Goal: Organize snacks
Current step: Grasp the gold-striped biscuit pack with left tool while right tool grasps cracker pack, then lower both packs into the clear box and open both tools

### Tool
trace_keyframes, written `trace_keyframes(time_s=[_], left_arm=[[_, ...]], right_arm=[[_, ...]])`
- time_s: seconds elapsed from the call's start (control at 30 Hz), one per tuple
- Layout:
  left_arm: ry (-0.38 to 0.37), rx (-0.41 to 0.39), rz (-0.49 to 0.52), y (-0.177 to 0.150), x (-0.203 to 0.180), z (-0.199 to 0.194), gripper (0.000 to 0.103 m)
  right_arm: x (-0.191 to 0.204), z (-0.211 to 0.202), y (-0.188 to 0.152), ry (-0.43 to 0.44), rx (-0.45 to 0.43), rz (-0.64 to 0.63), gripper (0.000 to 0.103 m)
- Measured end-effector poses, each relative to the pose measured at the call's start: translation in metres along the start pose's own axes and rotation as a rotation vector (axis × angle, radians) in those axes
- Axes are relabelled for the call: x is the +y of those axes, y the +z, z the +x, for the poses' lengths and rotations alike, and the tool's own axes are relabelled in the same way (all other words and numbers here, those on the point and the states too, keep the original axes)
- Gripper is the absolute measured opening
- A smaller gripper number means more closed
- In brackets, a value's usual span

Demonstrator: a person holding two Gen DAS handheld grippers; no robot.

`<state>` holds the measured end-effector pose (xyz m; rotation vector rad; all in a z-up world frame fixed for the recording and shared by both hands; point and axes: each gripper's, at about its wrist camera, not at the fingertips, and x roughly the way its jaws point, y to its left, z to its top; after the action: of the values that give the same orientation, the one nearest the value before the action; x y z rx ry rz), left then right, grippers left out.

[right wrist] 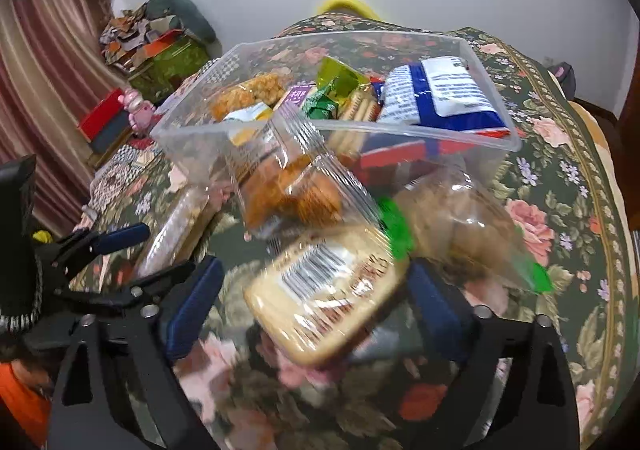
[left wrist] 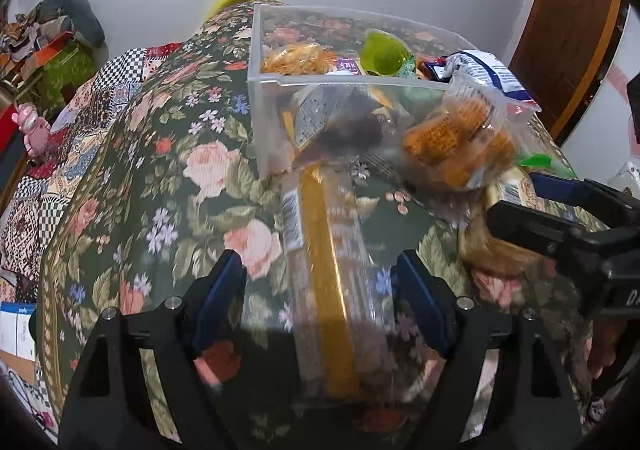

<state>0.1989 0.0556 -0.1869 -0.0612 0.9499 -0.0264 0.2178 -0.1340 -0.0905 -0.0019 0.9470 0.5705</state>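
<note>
A clear plastic bin (left wrist: 264,81) (right wrist: 192,137) holding several snack packets stands on the floral tablecloth. My left gripper (left wrist: 320,286) is open around a long clear packet with a gold stripe (left wrist: 324,274), which lies in front of the bin. My right gripper (right wrist: 316,290) is open around a pale biscuit packet with a barcode (right wrist: 320,290). A clear bag of orange snacks (right wrist: 288,185) (left wrist: 452,137) and a bag with a green strip (right wrist: 460,226) lie between it and the bin. The right gripper shows in the left wrist view (left wrist: 532,201).
The floral tablecloth (left wrist: 192,169) (right wrist: 560,177) covers a round table. Boxes, a red tin and a pink toy (right wrist: 138,109) sit at the left by a curtain. A wooden door (left wrist: 568,29) stands at the right.
</note>
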Motion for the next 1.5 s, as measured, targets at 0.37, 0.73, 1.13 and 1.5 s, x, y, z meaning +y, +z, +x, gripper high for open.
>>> trace_keyframes(time_s=[0.37,0.73,1.13,1.5], left_arm=[[-0.042,-0.021,-0.006,-0.006,0.003,0.004,0.037],[-0.061,-0.059,-0.016,-0.018,-0.002,-0.028,0.035],[-0.093,-0.164,-0.016,0.008,-0.008,-0.070,0.035],[-0.113,-0.239,-0.006,0.054,-0.014,-0.084,0.035]], right_arm=[[-0.013,0.007,-0.013,0.008,0.053,0.045,0.063],[-0.023,-0.029,-0.038,-0.024,0.022,-0.011,0.051],[-0.018,-0.072,-0.015,-0.028,-0.107,-0.006,0.051],[-0.015,-0.085,0.030,-0.033,-0.219,-0.034,0.051]])
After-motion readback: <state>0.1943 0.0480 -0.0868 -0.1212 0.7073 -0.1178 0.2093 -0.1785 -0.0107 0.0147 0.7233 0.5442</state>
